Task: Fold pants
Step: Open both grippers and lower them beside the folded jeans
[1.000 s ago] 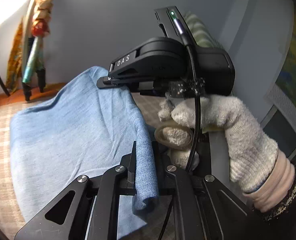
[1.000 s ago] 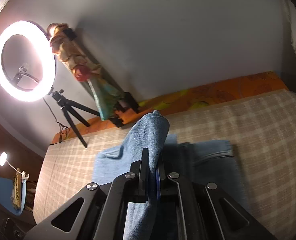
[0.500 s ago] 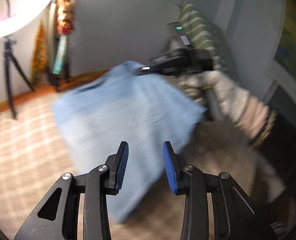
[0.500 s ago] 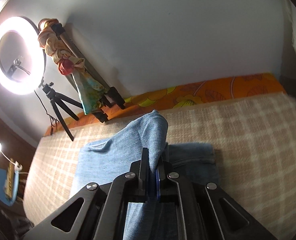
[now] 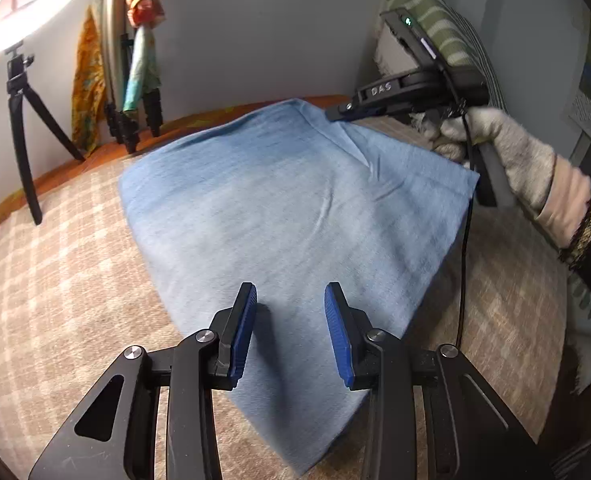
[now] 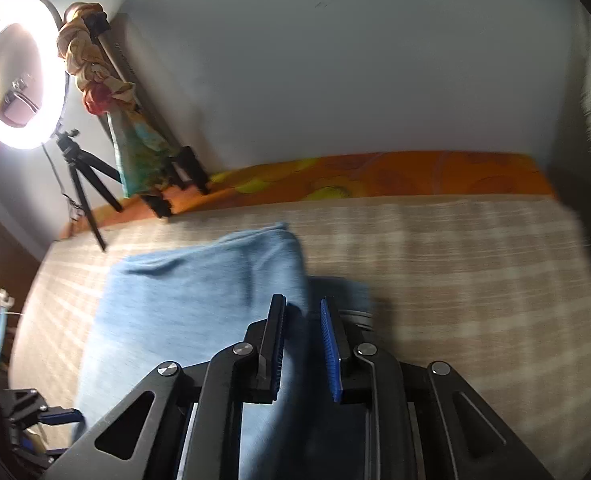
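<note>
A checked beige bed fills the lower frame of both views. The blue pants lie folded flat at centre on it. The left gripper, bottom centre, stands partly open over the cloth, gripping nothing. The right gripper has just been opening; cloth sits between its jaws, unpinched. A ring light glows upper left.
</note>
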`<action>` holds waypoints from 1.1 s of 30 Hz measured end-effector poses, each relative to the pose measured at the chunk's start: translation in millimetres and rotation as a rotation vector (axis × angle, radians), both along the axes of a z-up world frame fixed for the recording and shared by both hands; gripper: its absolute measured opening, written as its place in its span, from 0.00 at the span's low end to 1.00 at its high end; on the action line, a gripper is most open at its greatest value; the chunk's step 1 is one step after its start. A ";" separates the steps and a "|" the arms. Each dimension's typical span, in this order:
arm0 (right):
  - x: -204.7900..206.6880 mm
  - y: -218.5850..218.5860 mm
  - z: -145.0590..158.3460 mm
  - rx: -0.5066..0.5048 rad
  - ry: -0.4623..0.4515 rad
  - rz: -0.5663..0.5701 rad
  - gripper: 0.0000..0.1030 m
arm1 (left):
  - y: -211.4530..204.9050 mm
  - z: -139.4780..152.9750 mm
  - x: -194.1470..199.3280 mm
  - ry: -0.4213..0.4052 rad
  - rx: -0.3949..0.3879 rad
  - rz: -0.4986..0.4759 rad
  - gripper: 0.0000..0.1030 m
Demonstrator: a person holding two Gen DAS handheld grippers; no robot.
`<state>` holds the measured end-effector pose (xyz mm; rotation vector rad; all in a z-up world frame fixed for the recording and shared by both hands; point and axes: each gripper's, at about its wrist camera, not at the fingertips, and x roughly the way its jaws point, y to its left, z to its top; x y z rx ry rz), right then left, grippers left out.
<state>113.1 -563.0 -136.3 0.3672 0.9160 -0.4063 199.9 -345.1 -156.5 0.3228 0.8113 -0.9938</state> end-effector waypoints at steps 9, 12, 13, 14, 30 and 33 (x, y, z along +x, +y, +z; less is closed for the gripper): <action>-58.7 30.8 46.9 -0.035 -0.102 -0.025 0.41 | -4.6 -1.5 -4.0 -0.011 0.022 -0.003 0.33; -67.8 53.1 48.9 -0.037 -0.100 0.001 0.43 | -2.0 2.9 -2.8 -0.021 0.014 0.014 0.37; -69.3 59.3 47.6 -0.038 -0.091 0.001 0.48 | -1.0 4.3 -2.0 -0.027 0.012 0.023 0.44; -70.1 63.5 45.8 -0.037 -0.084 0.002 0.51 | 0.4 4.9 -1.5 -0.032 0.010 0.031 0.51; -64.7 81.2 26.9 -0.139 0.080 0.028 0.72 | 29.9 4.7 41.1 0.116 -0.045 0.169 0.62; -65.4 74.8 16.7 -0.171 0.150 0.020 0.72 | 36.0 -3.1 53.8 0.198 -0.061 0.199 0.62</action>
